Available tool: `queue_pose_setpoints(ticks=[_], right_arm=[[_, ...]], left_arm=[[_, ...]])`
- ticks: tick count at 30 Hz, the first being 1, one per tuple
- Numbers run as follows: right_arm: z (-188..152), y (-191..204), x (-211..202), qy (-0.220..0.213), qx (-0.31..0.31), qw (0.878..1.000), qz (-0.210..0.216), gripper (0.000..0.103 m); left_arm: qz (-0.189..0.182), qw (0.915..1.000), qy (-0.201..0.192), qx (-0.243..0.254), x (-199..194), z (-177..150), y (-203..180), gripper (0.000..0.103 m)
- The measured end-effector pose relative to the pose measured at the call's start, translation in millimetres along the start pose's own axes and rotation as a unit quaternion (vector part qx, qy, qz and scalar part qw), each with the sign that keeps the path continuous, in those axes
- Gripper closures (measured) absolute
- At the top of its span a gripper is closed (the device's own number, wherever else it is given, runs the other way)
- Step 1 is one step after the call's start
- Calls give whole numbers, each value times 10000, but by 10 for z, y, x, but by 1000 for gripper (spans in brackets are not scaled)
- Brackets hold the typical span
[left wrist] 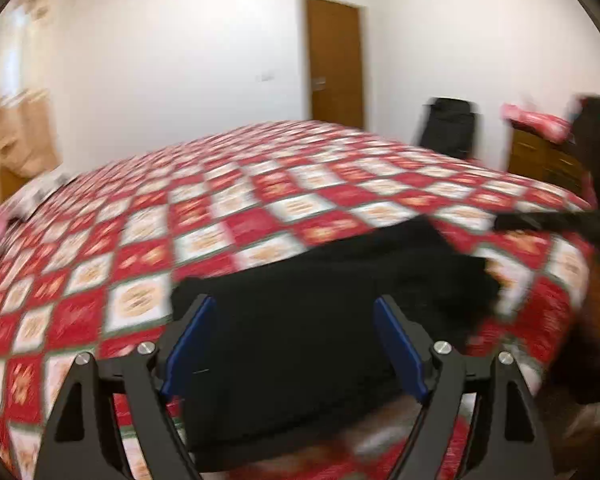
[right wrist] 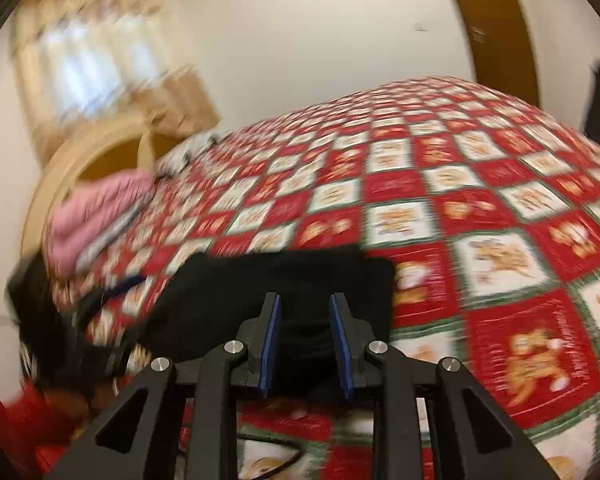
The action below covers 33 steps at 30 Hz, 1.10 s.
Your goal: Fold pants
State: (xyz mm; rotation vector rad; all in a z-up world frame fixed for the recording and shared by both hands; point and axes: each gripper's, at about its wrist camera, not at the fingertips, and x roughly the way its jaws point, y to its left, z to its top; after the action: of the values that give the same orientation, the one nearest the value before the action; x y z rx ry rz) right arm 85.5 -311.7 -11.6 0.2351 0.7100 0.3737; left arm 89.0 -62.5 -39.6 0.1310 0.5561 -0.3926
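Black pants lie folded in a flat block near the front edge of a bed with a red and white checkered quilt. My left gripper hovers just above the pants, its blue-padded jaws wide open and empty. In the right wrist view the same pants lie ahead of my right gripper. Its jaws stand partly open, with nothing between them. Both views are blurred by motion.
A pink bundle lies at the headboard end of the bed. A wooden door, a black chair and a wooden dresser stand beyond the bed. A curtained window is on the left wall.
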Motion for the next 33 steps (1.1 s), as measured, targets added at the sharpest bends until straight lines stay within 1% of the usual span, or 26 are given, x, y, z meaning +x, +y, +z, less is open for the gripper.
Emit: queue_pose_setpoints(ticks=[1, 3, 4, 6, 7, 8, 9, 10, 11, 12, 13, 14, 15, 16, 19, 20, 21, 22, 23, 24, 25, 26, 27, 28, 31, 33], right_arm=[[-9, 131, 64, 46, -193, 9998, 61, 76], [-50, 323, 215, 192, -514, 9985, 63, 76], [-71, 390, 304, 277, -672, 9973, 46, 76], [-148, 441, 470, 512, -871, 9949, 7, 76], [-214, 384, 545, 725, -864, 9935, -160, 76], [-298, 279, 580, 896, -773, 9925, -314, 79], [-351, 185, 577, 964, -652, 9927, -320, 88], [-403, 38, 529, 937, -440, 9944, -215, 92], [-456, -145, 409, 823, -65, 9966, -74, 97], [-472, -235, 348, 777, 186, 9968, -2, 100], [-498, -381, 289, 759, 579, 9953, 140, 101], [-508, -451, 276, 785, 794, 9934, 266, 101], [-511, -477, 291, 812, 937, 9916, 356, 101], [-505, -463, 276, 834, 938, 9915, 348, 101], [-429, -261, 232, 1035, 444, 9936, -1, 101], [-384, -179, 208, 1093, 234, 9934, -237, 101], [-343, -105, 167, 1052, 60, 9931, -506, 97], [-274, -10, 132, 898, -149, 9926, -809, 97], [-206, 112, 82, 680, -374, 9921, -983, 97], [-131, 219, 40, 471, -565, 9933, -896, 97], [-61, 321, 36, 322, -670, 9948, -695, 97], [29, 460, 72, 173, -771, 9962, -370, 97], [85, 534, 128, 147, -826, 9963, -205, 97], [165, 652, 266, 194, -921, 9956, 7, 97], [309, 919, 666, 350, -1157, 9924, 236, 97], [411, 1044, 954, 523, -1128, 9908, 530, 97]], left_arm=[[118, 9997, 80, -183, 32, -22, 98, 19], [216, 9985, 216, -444, 121, -91, 235, 19], [254, 9981, 312, -462, 161, -138, 245, 19], [490, 9967, 562, -318, 294, -260, 211, 19], [615, 9957, 658, -200, 340, -321, 187, 19], [646, 9953, 715, -130, 368, -363, 190, 19], [627, 9953, 732, -127, 303, -395, 186, 19], [581, 9953, 762, -170, 270, -431, 180, 19], [513, 9950, 812, -267, 219, -495, 194, 19], [458, 9948, 839, -341, 218, -540, 221, 18], [407, 9948, 844, -411, 215, -574, 255, 18], [365, 9942, 859, -527, 196, -618, 294, 18], [338, 9931, 920, -640, 176, -649, 338, 17], [313, 9924, 973, -690, 150, -662, 360, 17], [329, 9915, 1046, -697, 26, -729, 423, 15], [419, 9913, 1096, -592, -4, -755, 416, 15], [552, 9913, 1113, -444, -30, -775, 404, 15], [590, 9915, 1088, -392, -53, -772, 404, 15], [601, 9925, 995, -373, -100, -747, 411, 15], [600, 9937, 871, -384, -145, -706, 428, 15], [619, 9947, 728, -390, -183, -654, 446, 15], [658, 9954, 586, -375, -204, -580, 469, 15], [715, 9958, 460, -339, -193, -494, 494, 15], [807, 9956, 368, -311, -156, -412, 516, 15], [878, 9954, 193, -330, 7, -270, 553, 15], [814, 9953, 373, -376, 190, -309, 536, 15]])
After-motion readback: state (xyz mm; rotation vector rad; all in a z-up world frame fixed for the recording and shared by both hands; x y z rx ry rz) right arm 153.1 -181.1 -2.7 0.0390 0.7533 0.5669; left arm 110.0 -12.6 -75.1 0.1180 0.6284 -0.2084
